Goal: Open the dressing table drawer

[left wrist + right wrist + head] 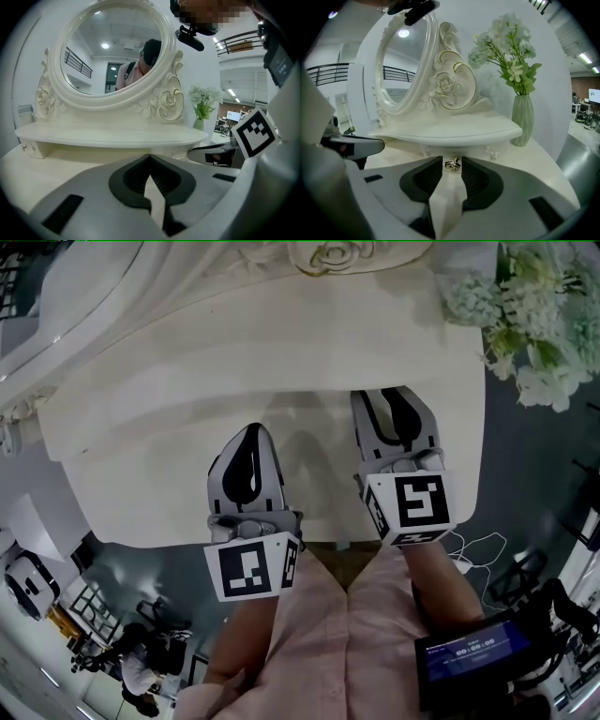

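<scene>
The white dressing table carries an oval mirror above a raised shelf. A small metal drawer knob sits on the front under that shelf. My right gripper points straight at it, jaws open a narrow gap, and the knob shows through the gap just beyond the tips, not pinched. In the head view the right gripper is over the tabletop's right half. My left gripper hovers to its left and nearer me. Its tips meet, with nothing between them.
A green vase of white flowers stands at the table's right end. More small knobs dot the shelf front. My knees in pink trousers are at the table's front edge. A dark screen is at lower right.
</scene>
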`<state>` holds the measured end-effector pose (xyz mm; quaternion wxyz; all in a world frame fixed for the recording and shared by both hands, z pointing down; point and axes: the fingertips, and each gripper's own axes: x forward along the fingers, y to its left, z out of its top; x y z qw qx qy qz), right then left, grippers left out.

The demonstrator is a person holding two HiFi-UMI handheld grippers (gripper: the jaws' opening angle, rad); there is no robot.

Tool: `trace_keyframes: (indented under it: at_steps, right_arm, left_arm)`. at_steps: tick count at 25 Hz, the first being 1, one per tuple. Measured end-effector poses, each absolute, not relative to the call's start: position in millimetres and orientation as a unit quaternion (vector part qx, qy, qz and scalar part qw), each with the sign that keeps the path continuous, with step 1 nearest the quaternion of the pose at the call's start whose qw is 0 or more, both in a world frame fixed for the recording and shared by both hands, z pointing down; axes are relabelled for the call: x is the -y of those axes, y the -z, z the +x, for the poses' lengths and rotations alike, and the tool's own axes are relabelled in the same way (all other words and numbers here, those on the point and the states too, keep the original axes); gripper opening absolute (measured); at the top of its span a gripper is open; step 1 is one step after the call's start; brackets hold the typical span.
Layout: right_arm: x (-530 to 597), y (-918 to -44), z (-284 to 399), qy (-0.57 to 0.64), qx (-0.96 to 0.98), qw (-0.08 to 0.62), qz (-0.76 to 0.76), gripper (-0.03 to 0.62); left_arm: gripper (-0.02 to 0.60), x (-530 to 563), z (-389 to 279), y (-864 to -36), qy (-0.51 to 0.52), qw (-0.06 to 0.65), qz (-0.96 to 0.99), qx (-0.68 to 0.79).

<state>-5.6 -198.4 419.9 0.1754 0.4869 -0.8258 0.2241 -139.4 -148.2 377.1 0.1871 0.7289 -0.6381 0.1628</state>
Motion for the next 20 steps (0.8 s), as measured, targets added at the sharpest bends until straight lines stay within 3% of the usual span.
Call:
trace_keyframes:
  at_steps: [20]
  right_arm:
    - [196.6, -421.8, -5.8, -0.223, 0.822, 0.187, 0.489, 0.107]
  left_arm:
    - [0.021, 145.1, -140.6, -374.1, -0.161, 0.187, 0.725, 0.643]
